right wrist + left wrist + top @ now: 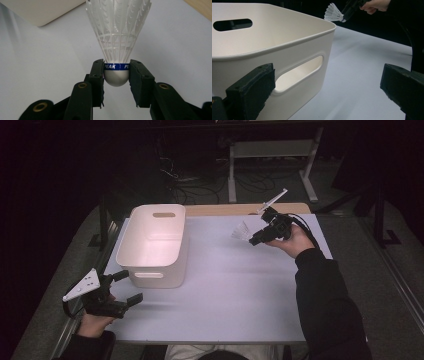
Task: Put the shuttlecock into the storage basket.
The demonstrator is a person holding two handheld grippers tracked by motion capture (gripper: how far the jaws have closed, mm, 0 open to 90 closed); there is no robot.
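Shuttlecock sits clamped by its rounded cork base in the right tongs, held in the air to the right of the white bin, above the tabletop. It looks feather-light with a crushable skirt, so the firm cork is the sensible hold. Left tongs stand apart, empty, by the bin's near corner.

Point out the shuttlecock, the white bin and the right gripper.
shuttlecock (116,78): right gripper view, on its rounded white cork base.
white bin (150,279): high view, on its near wall beside the handle slot.
right gripper (116,75): right gripper view, midway between its fingertips, which clamp the cork.
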